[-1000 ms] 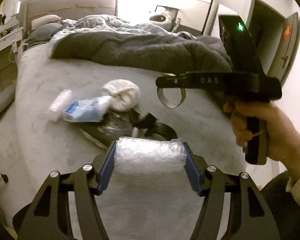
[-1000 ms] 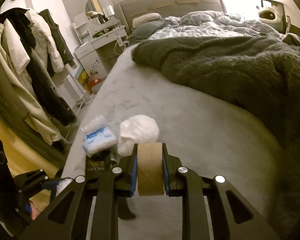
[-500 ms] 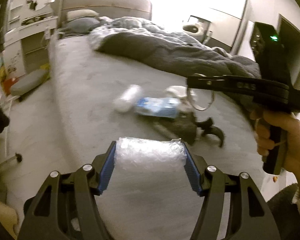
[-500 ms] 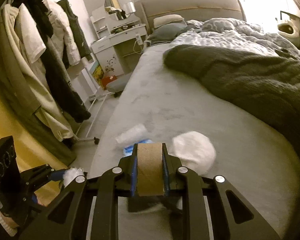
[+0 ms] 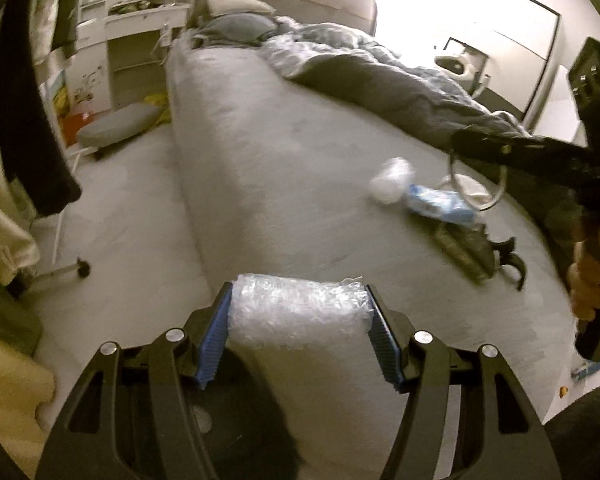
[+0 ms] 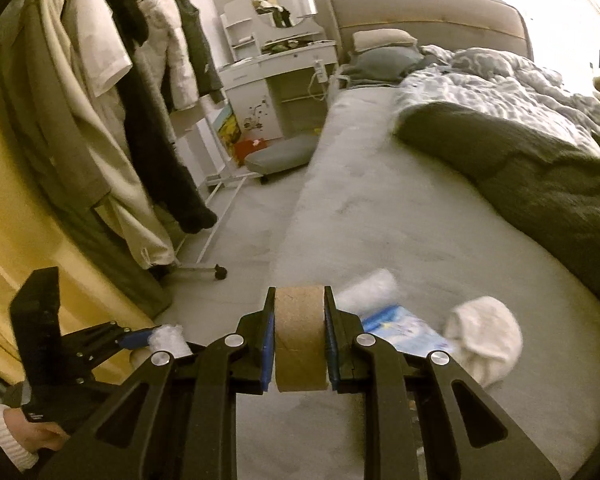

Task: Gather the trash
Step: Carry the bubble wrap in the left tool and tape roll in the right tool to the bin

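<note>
My left gripper (image 5: 299,304) is shut on a roll of bubble wrap (image 5: 298,316) and holds it over the bed's near corner. My right gripper (image 6: 299,308) is shut on a brown cardboard tape roll (image 6: 300,340). On the grey bed (image 5: 284,168) lie a white plastic wad (image 5: 390,182), a blue-and-white packet (image 5: 436,204), a white cloth ball (image 6: 484,340) and a dark wrapper (image 5: 466,248). The right gripper shows at the right edge of the left wrist view (image 5: 460,138). The left gripper shows low left in the right wrist view (image 6: 152,338).
A dark grey blanket (image 6: 540,176) covers the far half of the bed. A clothes rack with hanging coats (image 6: 132,120) stands on the left. A white vanity desk (image 6: 276,64) and a grey cushion (image 6: 280,156) are beyond it. Grey floor (image 5: 124,220) lies left of the bed.
Both grippers have swung left, away from the trash pile on the bed, toward the bed's edge and the floor. Both still hold their items.
</note>
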The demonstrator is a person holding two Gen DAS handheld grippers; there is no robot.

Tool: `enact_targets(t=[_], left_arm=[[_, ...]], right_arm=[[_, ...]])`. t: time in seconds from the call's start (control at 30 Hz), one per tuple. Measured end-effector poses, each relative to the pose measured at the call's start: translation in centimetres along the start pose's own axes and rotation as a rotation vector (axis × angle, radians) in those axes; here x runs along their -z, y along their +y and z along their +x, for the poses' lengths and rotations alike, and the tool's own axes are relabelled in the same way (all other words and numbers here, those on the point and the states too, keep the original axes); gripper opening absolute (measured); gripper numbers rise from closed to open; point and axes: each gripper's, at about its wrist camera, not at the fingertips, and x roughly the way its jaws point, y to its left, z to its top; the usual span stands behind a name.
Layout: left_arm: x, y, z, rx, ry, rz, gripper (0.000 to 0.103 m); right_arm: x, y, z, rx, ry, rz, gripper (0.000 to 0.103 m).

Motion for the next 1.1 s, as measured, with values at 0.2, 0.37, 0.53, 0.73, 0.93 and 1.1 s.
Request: enact_targets(t=[0.2, 0.37, 0.53, 0.73, 0.93, 1.1], left_arm=[[1.1, 3.4, -0.1, -0.059, 0.034, -0.054, 0.066], [2.4, 6.3, 0.5, -0.107, 0.095, -0.102, 0.066], [4.7, 9.3, 2.1, -0.168, 0.223, -0.141, 0.066], [7.8, 12.2, 3.3, -0.198, 0.359, -0.186, 0.066], [10.6, 13.7, 3.8, -0.153, 0.459, -0.236, 0.067], [13.1, 15.0, 4.1, -0.110, 0.541, -0.274, 0.067]], right_arm=[[-0.7, 3.1, 1.1, -0.025, 0.013, -0.036, 0.021], [-0.9, 5.9, 2.8, -0.052, 0.040, -0.072, 0.021], [-1.1, 8.7, 4.4, -0.079, 0.064, -0.106, 0.021], [-0.7, 11.7, 7.1, -0.097, 0.124, -0.138, 0.021], [0.2, 14.3, 10.4, -0.122, 0.218, -0.168, 0.021], [1.2, 16.2, 13.1, -0.127, 0.301, -0.187, 0.021]])
